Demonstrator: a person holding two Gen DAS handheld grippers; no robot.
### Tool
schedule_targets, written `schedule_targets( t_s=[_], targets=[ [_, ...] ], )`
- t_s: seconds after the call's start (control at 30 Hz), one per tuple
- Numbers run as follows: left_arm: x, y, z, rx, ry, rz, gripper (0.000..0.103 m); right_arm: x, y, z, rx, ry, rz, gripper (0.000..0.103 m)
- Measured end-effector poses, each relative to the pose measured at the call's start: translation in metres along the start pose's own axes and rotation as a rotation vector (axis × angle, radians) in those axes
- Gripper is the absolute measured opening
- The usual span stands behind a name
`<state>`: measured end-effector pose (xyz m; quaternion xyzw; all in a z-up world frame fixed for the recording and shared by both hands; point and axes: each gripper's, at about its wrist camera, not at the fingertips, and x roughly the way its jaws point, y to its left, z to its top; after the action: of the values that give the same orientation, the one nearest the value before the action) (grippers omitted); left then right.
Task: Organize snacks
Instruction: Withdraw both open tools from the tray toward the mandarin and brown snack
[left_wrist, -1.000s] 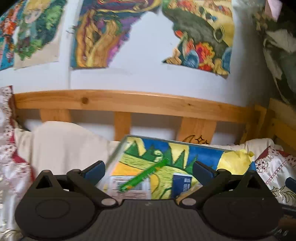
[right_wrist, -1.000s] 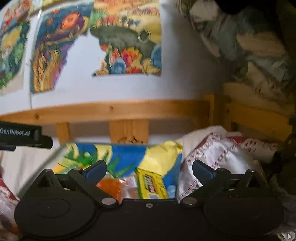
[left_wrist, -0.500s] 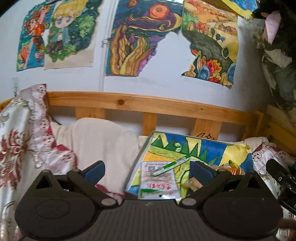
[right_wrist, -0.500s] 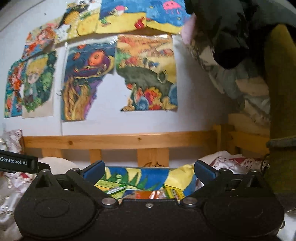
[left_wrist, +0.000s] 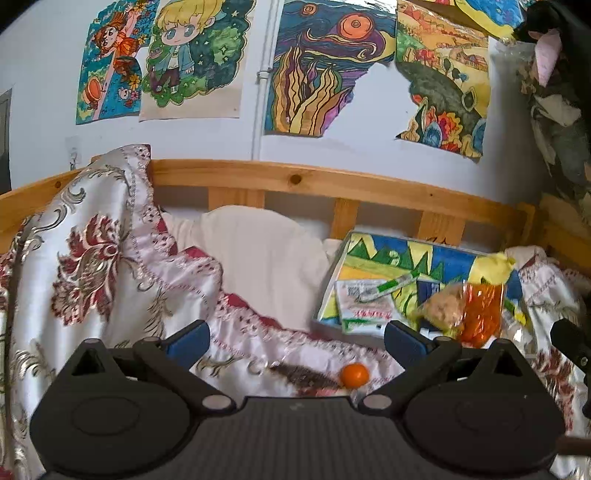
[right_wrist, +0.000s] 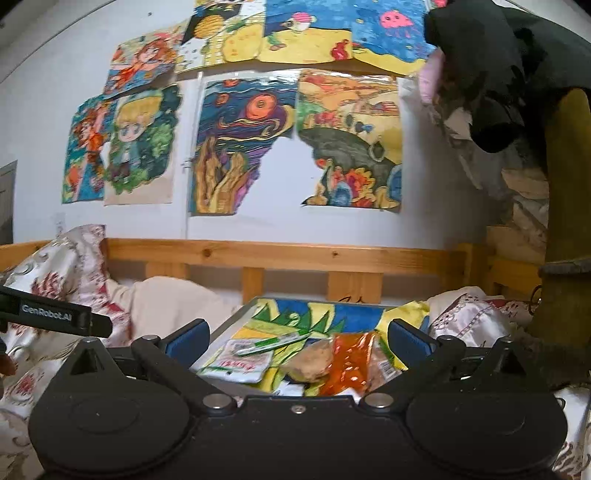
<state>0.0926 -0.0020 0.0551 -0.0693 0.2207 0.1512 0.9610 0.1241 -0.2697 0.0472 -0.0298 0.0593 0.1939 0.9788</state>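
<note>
Both grippers empty, jaws spread wide. Left gripper (left_wrist: 297, 338) hovers over the quilt (left_wrist: 110, 266); right gripper (right_wrist: 298, 334) hovers facing the snack pile, nothing between its fingers.

Snacks sit on a colourful drawing board (right_wrist: 332, 314) lying on the bed, near the wooden rail (right_wrist: 295, 254). The board is right of centre in the left view, dead ahead in the right view.

On the board:
- white flat packet (right_wrist: 242, 363) with red print and a code patch, at the board's left front corner
- green-and-white stick (right_wrist: 275, 342), thin, lying diagonally across the white packet's top edge
- clear bag (right_wrist: 314, 362) with beige lumpy contents, just right of the white packet
- orange packet (right_wrist: 349, 365), shiny translucent, touching the clear bag on its right
- yellow wrapper (left_wrist: 493, 267) bunched at the board's far right

Small orange ball (left_wrist: 354, 374) rests on the quilt, apart from the board, just ahead of the left gripper's right finger. Whether fruit or candy, cannot tell.

Cream pillow (left_wrist: 266, 251) left of the board. Drawings (right_wrist: 240, 147) taped on the wall above.
</note>
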Motion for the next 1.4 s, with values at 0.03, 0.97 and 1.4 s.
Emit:
schedule_targets(
  t_s=[0.03,0.97,1.4],
  targets=[
    [-0.003,0.002,-0.003,0.011,0.001,-0.004,0.102,-0.004,0.004,-0.002,-0.004,0.008,0.005,0.102],
    [-0.047,0.026,-0.052,0.201,0.019,-0.012,0.103,-0.028,0.056,-0.044,-0.051,0.265,0.067,0.102],
    [-0.036,0.028,-0.059,0.226,0.078,0.032,0.103,-0.021,0.062,-0.051,-0.075,0.333,0.093,0.102]
  ],
)
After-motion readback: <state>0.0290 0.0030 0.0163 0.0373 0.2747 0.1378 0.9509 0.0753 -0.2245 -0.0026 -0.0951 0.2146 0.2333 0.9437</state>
